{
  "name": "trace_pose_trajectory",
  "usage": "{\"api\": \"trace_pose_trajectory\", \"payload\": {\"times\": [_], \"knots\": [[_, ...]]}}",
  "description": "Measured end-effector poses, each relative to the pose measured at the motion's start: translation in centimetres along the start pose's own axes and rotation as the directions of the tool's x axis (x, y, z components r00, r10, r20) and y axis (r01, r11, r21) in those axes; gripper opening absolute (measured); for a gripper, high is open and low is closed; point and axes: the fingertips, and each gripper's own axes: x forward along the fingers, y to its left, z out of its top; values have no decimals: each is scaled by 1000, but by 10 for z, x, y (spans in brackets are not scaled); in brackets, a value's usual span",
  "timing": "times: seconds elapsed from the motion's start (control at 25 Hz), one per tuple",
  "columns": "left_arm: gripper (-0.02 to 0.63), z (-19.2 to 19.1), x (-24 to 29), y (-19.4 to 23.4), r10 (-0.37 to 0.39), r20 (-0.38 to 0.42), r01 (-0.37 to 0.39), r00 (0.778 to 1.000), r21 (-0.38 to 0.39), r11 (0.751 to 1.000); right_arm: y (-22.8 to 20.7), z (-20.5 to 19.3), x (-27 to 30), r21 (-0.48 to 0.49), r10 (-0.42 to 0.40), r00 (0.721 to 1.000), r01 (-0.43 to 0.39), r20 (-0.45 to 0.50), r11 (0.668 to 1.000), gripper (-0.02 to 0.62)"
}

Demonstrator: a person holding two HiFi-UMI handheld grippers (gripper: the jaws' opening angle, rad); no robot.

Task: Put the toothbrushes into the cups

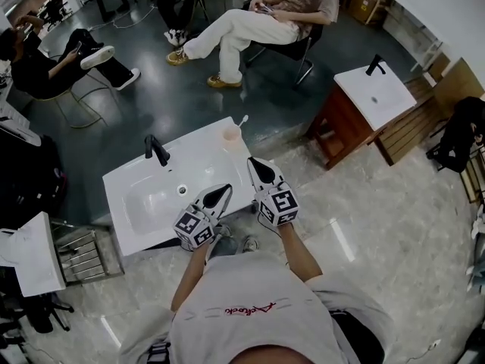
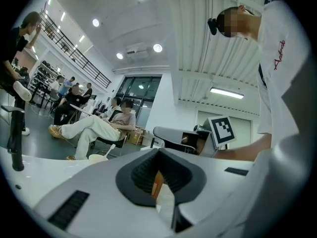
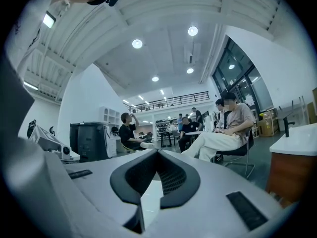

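Observation:
A pale cup (image 1: 231, 136) stands at the far right corner of the white washbasin top (image 1: 201, 154), with a white toothbrush (image 1: 242, 120) leaning out of it. The left gripper view shows the same cup (image 2: 97, 157) and toothbrush (image 2: 112, 148) low beyond the jaws. My left gripper (image 1: 225, 189) hovers over the basin's front right edge, jaws together and empty. My right gripper (image 1: 252, 161) is just right of it, nearer the cup, also shut with nothing in it. Both point level, away from the person. I see no other toothbrush or cup.
A black faucet (image 1: 157, 149) stands at the back of the sink bowl (image 1: 151, 199). A second washbasin on a wooden cabinet (image 1: 371, 91) is at the right, a wire rack (image 1: 79, 252) at the left. Seated people (image 1: 261, 21) are beyond.

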Motion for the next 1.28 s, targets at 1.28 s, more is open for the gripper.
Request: {"api": "trace_pose_trajectory", "payload": {"times": [1.28], "knots": [[9, -2, -165, -85, -157, -3, 157, 988, 40, 987, 203, -26, -122, 0, -129, 991, 129, -29, 992, 18]]}}
